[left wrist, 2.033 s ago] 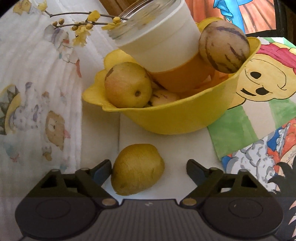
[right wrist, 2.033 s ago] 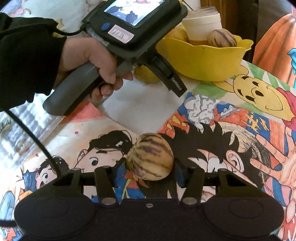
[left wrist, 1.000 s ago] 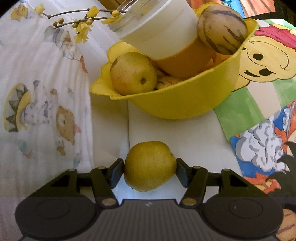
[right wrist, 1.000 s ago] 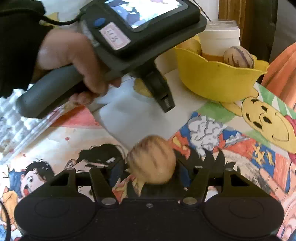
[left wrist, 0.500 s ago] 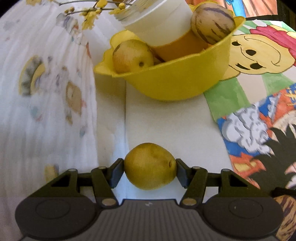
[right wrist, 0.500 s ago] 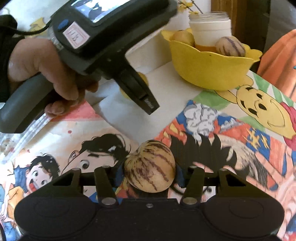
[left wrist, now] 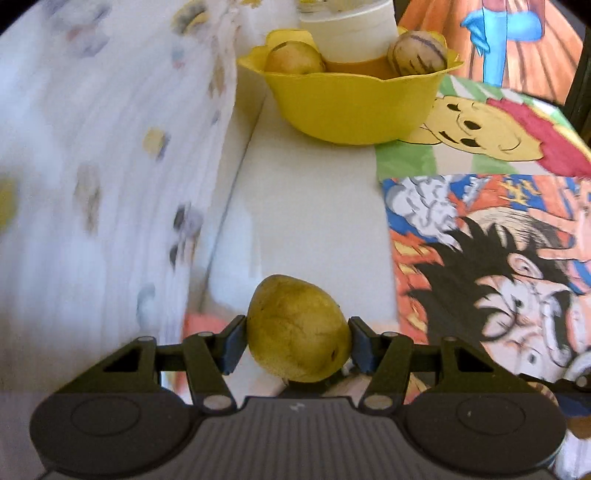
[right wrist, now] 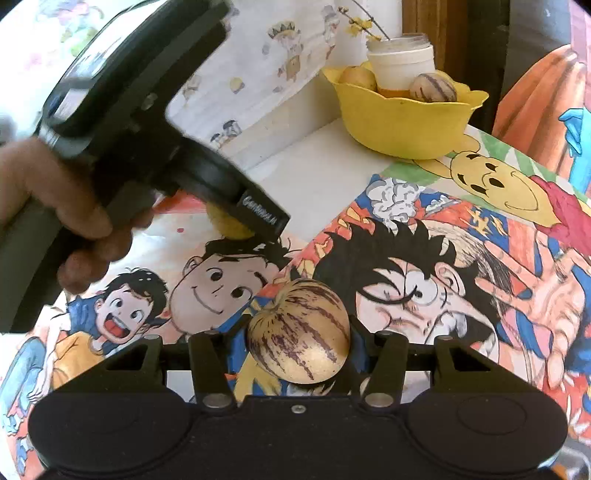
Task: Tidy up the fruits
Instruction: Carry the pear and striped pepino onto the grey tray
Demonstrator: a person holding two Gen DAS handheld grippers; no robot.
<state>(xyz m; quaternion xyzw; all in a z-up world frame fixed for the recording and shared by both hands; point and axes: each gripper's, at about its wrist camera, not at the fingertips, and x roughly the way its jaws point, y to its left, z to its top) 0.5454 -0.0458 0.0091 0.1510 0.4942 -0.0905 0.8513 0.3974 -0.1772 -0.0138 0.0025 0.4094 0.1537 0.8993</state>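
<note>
Yellow bowl [left wrist: 351,107] lies ahead of both loads, beyond bare bench [left wrist: 314,221]. Pear [left wrist: 297,328] is clamped in left gripper [left wrist: 295,338]; striped melon [right wrist: 298,330] in right gripper [right wrist: 297,343].

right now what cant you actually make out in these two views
- Bowl contents: both views show only a pear and a striped fruit above the rim; the white cup and wall hide the rest.
- Held pear, right wrist view: mostly behind the left gripper.
- Patterned cloth, left wrist view: motion blur smears its prints.
- Underside of the held striped fruit: hidden by the right gripper.
</note>
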